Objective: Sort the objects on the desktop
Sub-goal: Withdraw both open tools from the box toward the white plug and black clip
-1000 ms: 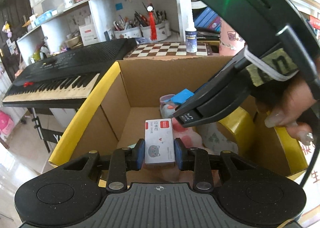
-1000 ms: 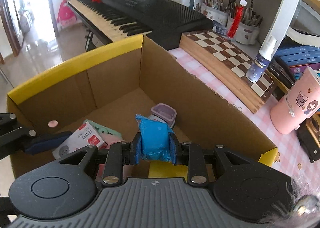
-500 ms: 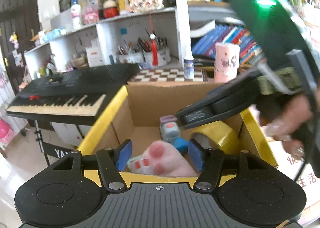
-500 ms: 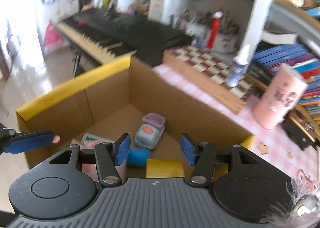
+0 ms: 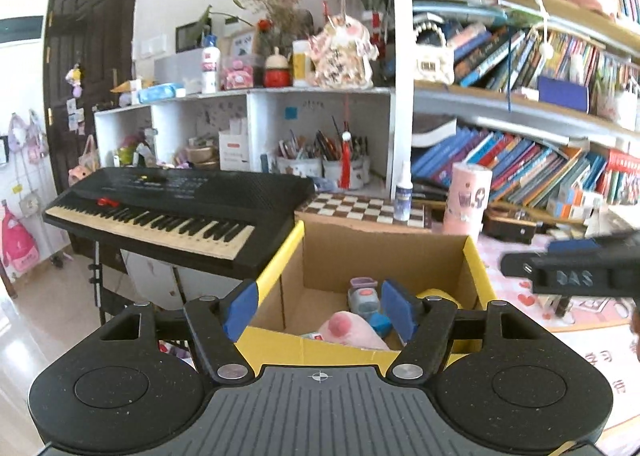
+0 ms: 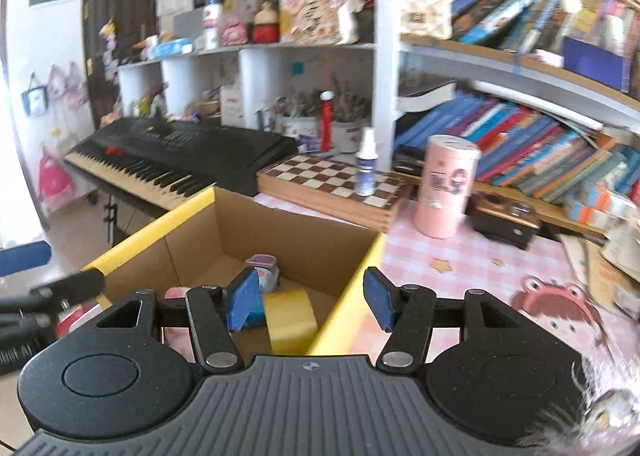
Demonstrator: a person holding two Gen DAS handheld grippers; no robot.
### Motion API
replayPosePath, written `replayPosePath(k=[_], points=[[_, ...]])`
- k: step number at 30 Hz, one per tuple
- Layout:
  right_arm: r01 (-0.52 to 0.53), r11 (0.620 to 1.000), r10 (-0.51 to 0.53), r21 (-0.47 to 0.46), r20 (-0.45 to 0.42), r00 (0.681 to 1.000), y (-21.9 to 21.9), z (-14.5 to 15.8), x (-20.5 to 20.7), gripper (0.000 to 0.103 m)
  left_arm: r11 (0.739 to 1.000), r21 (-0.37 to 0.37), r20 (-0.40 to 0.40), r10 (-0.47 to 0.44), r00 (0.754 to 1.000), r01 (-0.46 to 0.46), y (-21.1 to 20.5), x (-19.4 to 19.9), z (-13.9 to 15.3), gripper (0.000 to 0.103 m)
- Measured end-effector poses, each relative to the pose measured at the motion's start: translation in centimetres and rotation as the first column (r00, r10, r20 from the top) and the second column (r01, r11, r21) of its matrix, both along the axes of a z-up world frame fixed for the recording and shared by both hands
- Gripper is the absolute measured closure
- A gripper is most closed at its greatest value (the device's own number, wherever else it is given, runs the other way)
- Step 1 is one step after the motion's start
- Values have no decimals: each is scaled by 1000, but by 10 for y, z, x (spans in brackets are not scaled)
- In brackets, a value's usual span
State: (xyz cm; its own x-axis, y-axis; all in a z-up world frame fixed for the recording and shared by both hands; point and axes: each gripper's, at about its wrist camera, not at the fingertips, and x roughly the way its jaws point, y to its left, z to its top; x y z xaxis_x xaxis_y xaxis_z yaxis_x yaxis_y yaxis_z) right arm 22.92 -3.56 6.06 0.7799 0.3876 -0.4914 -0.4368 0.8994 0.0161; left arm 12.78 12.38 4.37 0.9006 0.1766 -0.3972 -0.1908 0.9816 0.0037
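Both grippers were over the near side of the box [image 5: 380, 252], both empty. Left gripper [image 5: 320, 308] had its jaws apart, nothing between the blue pads; they had just been opening wider. Right gripper [image 6: 306, 298] was also released, jaws parted with a gap, nothing clamped. Its right pad sat outside the box's yellow edge, left pad over the inside.

The box was brown cardboard with yellow rims, open at the top, on the pink checked desk [image 6: 472, 256]. Inside: a pink plush paw [image 5: 352, 332] against the near wall, a small grey toy car [image 5: 364, 296] with a purple top further back, a blue item [image 5: 380, 322] just beside the car, a yellow tape roll [image 6: 290, 316] at the right side. A white-and-red bit showed at the paw's left edge, too small to tell what it was.

In the left view the right gripper's black finger poked in from the right edge, well above the desk and right of the box. In the right view the left gripper's dark finger and blue pad showed at the left edge, blurred.

Behind the box: a chessboard [image 6: 332, 184] with a spray bottle [image 6: 366, 162] standing on it, a pink cup [image 6: 446, 186] near the right, a keyboard [image 5: 168, 212] on the left. Shelves with books behind.
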Motion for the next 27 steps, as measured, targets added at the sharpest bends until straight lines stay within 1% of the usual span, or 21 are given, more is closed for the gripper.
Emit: replayPosePath(k=[5,10,15,21,27], points=[[78,997,-78,7,22,997,-20,0,-42,47,1000,-12,18,-10,1000,10,3,-32,4,31],[127,992,-127,10,11,992,-27,-9,-84,48,1000,-14,-1,-22,1000,22,3,-63,-2,31],[151,988,-151,8,-6,989,-26,-17,-127,48,999,-44,-19,-16,1000,15,3,-91,-9,31],[170,985,-170,-10,-15,985,-24,-28,-170,48,998,-47,-46,-36,998,34,0,-117,-20,31],[171,985,-172,-38,-29,985,-23,-39,-202,48,997,-49,-80,-59,995,55,-5,-133,-30,30]])
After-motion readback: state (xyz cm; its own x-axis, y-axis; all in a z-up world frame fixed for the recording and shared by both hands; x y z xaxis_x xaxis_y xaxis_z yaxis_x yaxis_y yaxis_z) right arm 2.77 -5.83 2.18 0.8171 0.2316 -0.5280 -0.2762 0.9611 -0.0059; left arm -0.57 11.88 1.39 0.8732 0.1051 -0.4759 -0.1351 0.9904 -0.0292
